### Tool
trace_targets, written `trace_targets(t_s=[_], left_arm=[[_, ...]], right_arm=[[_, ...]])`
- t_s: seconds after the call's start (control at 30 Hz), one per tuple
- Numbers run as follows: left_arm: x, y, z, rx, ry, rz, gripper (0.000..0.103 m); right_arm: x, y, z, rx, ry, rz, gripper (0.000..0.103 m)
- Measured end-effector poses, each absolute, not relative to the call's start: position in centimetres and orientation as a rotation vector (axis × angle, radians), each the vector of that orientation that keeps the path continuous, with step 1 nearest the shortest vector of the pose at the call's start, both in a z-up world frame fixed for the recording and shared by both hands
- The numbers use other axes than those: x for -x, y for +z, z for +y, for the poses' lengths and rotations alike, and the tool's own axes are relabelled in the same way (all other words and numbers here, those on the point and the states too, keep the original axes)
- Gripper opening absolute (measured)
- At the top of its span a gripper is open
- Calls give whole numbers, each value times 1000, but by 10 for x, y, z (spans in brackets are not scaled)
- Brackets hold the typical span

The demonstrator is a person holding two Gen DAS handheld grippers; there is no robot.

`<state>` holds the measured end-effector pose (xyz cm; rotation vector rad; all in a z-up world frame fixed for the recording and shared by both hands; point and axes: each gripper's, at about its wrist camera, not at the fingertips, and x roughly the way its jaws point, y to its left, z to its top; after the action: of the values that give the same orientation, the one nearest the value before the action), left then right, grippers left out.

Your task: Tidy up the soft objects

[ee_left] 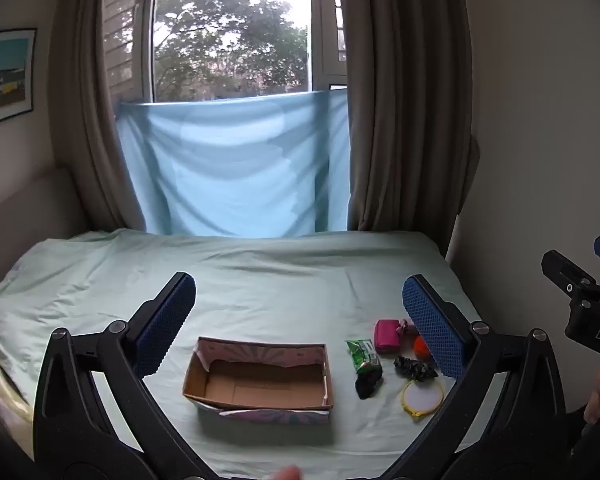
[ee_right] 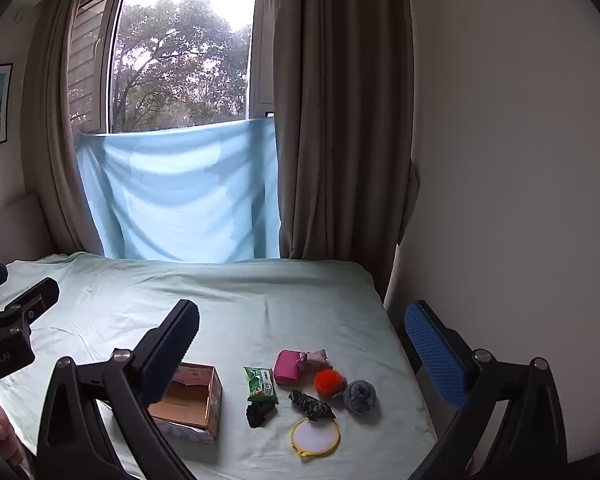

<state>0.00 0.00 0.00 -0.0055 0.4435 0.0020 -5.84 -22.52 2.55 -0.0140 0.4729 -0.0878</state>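
An open, empty cardboard box (ee_left: 260,376) (ee_right: 192,400) sits on the bed. To its right lie a green packet (ee_right: 260,385) (ee_left: 363,354), a pink pouch (ee_right: 287,367) (ee_left: 386,336), an orange pom-pom (ee_right: 330,383) (ee_left: 421,347), a grey yarn ball (ee_right: 360,396), a dark patterned scrunchie (ee_right: 311,405) (ee_left: 415,367), a black soft lump (ee_right: 257,415) (ee_left: 367,385) and a yellow hoop (ee_right: 315,437) (ee_left: 422,396). My left gripper (ee_left: 300,320) is open and empty above the box. My right gripper (ee_right: 300,344) is open and empty above the pile.
The bed (ee_left: 260,280) has a pale green sheet and ends at a wall (ee_right: 500,200) on the right. A blue cloth (ee_left: 236,168) and brown curtains (ee_right: 340,120) hang behind it. The right gripper's body (ee_left: 584,296) shows at the left view's edge.
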Motion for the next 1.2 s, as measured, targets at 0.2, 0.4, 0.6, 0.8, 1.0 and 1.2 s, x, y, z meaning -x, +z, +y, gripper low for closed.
trace_targets(t_s=[0.2,0.4,0.6,0.8,1.0,1.2], left_arm=[[-7,1,1,-21,24,450,103],[1,-4,0,-10,9,419,103],[-1,-2,1,-22,18,427,103],[-2,-2,2,-15,0,421,103],[-1,-1,4,-11,-1,416,103],[-3,0,4,-12,2,411,103]], right_arm=[[57,26,-228,2,-91,480,103],[57,22,-214,14,-97,483,103],[57,27,-217,6,-98,488,103],[57,27,-216,8,-96,488,103],[57,26,-212,24,-99,485,103],[52,25,-214,29,-98,479,103]])
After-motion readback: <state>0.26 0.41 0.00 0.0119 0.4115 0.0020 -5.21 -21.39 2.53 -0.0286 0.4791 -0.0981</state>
